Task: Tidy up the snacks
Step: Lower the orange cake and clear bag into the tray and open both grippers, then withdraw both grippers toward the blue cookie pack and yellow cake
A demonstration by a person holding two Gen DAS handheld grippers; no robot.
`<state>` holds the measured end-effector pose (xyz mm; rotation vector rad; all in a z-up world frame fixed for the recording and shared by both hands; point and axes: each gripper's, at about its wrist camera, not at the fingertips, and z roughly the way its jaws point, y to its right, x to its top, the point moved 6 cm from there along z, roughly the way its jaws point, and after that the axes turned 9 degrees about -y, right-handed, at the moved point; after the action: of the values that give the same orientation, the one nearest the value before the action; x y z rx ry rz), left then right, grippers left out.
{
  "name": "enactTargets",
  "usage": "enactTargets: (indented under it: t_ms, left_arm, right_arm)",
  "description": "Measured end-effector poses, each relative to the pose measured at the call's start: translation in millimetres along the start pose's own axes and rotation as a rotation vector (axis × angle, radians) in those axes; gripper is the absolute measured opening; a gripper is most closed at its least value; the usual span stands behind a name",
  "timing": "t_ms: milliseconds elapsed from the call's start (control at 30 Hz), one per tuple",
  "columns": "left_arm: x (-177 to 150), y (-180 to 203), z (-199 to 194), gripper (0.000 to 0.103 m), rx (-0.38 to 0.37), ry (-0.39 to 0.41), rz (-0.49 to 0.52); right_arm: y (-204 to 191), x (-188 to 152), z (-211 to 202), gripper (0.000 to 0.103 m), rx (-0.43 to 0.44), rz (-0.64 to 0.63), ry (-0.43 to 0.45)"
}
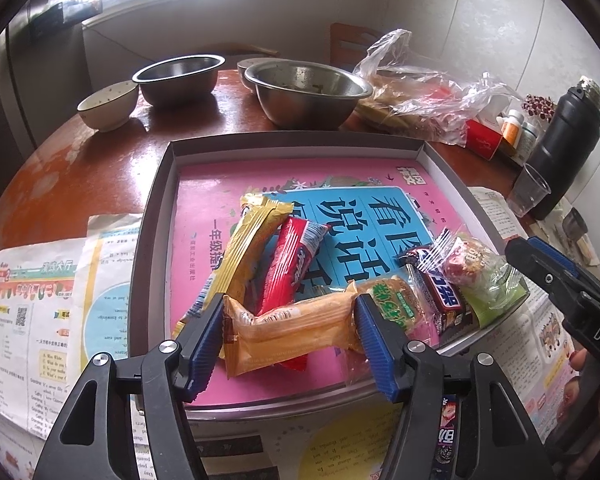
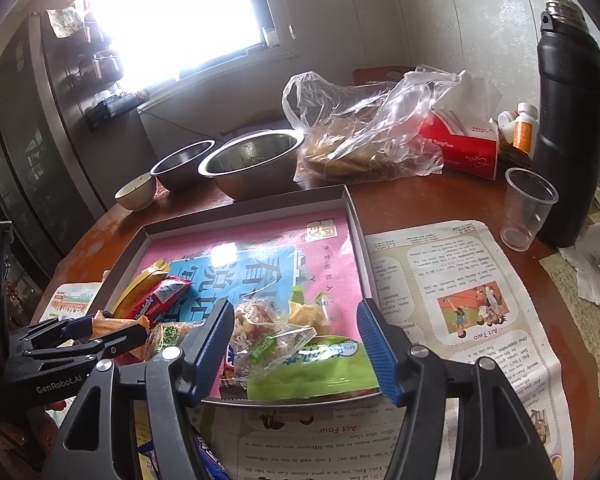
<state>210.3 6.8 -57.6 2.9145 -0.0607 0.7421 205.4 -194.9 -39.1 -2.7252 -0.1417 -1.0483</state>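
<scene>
Orange film on the wafer pack (image 1: pixel 292 326) is light and slick; your left gripper (image 1: pixel 290 340) straddles it unclenched. Pinch its middle gently. Your right gripper (image 2: pixel 300 344) hangs released over the clear candy bag (image 2: pixel 266 334).

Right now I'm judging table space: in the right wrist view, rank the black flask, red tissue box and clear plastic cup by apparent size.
1. black flask, largest
2. red tissue box
3. clear plastic cup, smallest

The flask stands nearer the camera than the box, which inflates it.
</scene>
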Motion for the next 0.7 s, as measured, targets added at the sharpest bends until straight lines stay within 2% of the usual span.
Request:
enactTargets:
  t_ms: [200,333,700]
  left_arm:
    - [-1,-1,-3,0.066,0.006,0.006,-0.006]
    - [-1,0,-6,0.073,0.003,0.016,-0.005]
    - [-7,4,-21,0.075,0.015,0.041,-0.004]
  right_arm:
    - [4,1,-5,0.064,-0.002,0.013,0.015]
    - [5,1,-8,0.064,0.001,0.018,0.019]
    - [0,-4,-18,0.065,0.014,0.001,0.032]
